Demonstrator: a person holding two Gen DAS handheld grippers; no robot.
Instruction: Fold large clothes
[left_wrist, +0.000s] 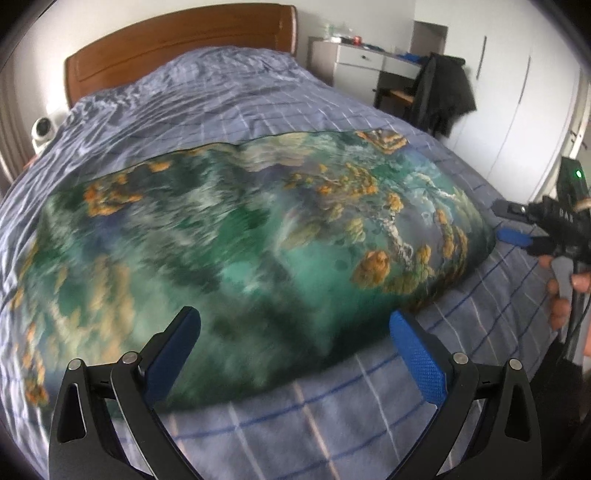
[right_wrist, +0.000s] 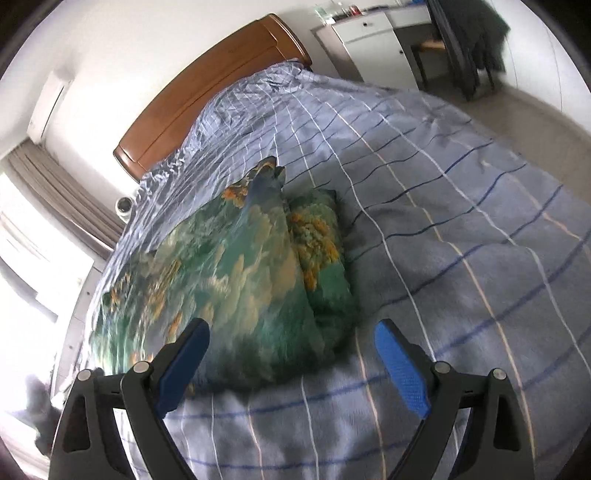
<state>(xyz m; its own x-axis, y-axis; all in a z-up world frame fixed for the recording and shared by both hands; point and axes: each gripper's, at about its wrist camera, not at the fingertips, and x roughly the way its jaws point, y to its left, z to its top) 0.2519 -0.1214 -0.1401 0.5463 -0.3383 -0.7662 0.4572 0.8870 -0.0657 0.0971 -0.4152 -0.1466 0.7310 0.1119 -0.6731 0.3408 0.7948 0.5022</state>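
Green printed cloth (left_wrist: 240, 240) lies just ahead of both empty, spread claws (left_wrist: 295, 354) (right_wrist: 291, 362).

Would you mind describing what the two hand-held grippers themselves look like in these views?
The left hand-held gripper and the right hand-held gripper match: black angular linkage arms with triangular cut-outs and silver round pivot pins, each carrying two flat blue fingers with a knurled, dotted texture. Seen from the left wrist, the right unit's black body shows a green indicator light and a dark cable trailing below.
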